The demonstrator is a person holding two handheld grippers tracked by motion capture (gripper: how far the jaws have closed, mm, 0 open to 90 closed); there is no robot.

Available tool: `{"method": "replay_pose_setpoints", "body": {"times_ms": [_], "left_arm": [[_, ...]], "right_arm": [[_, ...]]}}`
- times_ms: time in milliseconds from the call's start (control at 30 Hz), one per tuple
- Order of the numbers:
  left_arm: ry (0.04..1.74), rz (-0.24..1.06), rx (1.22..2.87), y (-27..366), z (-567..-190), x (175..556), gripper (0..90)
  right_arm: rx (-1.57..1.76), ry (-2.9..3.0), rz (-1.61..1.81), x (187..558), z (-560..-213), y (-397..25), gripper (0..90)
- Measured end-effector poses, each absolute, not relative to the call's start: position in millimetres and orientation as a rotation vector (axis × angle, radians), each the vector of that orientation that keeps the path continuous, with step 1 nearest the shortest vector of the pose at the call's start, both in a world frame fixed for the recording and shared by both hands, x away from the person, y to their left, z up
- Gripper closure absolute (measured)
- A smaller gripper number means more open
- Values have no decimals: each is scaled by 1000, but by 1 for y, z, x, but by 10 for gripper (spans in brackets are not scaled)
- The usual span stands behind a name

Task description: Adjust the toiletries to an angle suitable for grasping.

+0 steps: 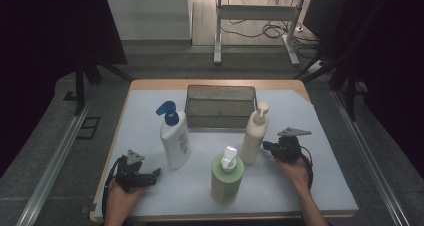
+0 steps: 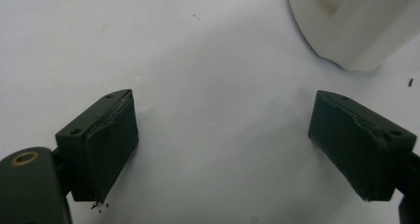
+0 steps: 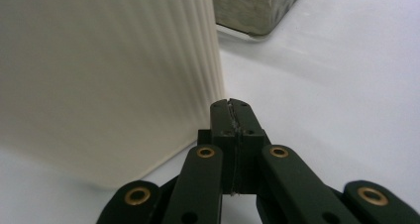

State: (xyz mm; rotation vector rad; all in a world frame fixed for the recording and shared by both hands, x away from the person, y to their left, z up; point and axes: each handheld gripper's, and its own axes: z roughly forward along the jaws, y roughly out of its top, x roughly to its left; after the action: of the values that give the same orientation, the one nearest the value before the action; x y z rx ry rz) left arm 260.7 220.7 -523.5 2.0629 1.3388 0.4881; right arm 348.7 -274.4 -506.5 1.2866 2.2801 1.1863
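While the bench carries three upright pump bottles, the cream ribbed bottle is found just left of the right claw, whose jaws are clenched on nothing. The left claw is spread wide and empty, with the white blue-pump bottle ahead to its right.

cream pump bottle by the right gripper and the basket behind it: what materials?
Cream bottle: looks like matte plastic; the right gripper view shows fine vertical ribs and no glare. Basket: probably metal mesh, grey and see-through in the high view, with a shiny rim at its corner. Right gripper sits shut beside the bottle, contact unclear.
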Motion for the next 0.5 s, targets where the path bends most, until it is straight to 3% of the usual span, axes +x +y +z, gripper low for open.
{"method": "replay_pose_setpoints", "body": {"times_ms": [500], "left_arm": [[1339, 489, 2063, 221, -523, 261, 115]], "right_arm": [[1201, 2301, 1306, 297, -492, -279, 897]]}}
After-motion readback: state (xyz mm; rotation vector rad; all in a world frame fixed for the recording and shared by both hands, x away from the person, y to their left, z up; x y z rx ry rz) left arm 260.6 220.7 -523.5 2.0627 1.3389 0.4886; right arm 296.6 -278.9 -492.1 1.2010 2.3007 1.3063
